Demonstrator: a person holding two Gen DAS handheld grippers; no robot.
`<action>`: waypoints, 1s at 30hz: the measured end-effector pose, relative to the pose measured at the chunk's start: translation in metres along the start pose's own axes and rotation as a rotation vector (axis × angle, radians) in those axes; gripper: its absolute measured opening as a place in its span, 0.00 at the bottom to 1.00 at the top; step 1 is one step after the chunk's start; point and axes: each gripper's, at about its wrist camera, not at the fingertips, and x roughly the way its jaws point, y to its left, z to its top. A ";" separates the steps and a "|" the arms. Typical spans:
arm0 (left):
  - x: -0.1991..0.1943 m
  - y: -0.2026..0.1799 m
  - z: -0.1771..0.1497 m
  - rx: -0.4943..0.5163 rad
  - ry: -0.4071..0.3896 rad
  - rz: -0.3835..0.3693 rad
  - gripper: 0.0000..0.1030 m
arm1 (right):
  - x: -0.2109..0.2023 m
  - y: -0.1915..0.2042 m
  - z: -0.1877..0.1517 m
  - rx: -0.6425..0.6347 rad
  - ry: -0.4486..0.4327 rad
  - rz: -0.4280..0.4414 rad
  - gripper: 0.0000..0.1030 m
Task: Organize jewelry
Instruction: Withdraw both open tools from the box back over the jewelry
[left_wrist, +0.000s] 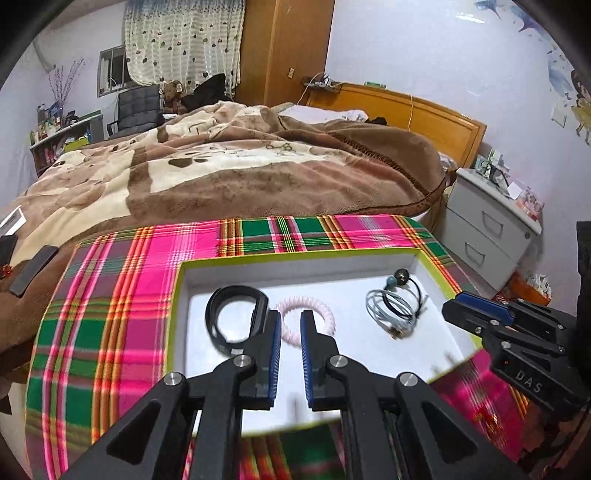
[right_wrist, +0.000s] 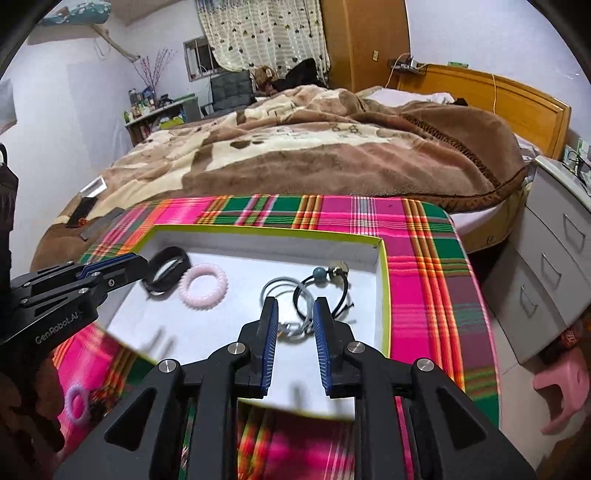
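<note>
We hover both tools empty over the tray (right_wrist: 382, 295) w/ sorted bands: left tool (left_wrist: 291, 334) nearly together, right tool (right_wrist: 294, 320) apart.

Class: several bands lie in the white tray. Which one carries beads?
The thin black band at the tray's right end: two round beads sit on it. The wide black strap, pink coil and grey loops carry none.

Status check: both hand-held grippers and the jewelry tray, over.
Left hand-held gripper empty. Right hand-held gripper open, empty, above the grey hair ties. White tray holds four pieces. Nothing blocking.
</note>
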 end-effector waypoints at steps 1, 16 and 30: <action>-0.009 -0.001 -0.004 -0.003 -0.011 -0.002 0.09 | -0.005 0.001 -0.002 0.001 -0.006 0.002 0.19; -0.118 -0.013 -0.079 -0.010 -0.092 -0.019 0.09 | -0.110 0.028 -0.067 -0.021 -0.112 0.076 0.29; -0.158 -0.014 -0.140 -0.022 -0.050 -0.010 0.10 | -0.148 0.024 -0.128 0.024 -0.070 0.087 0.32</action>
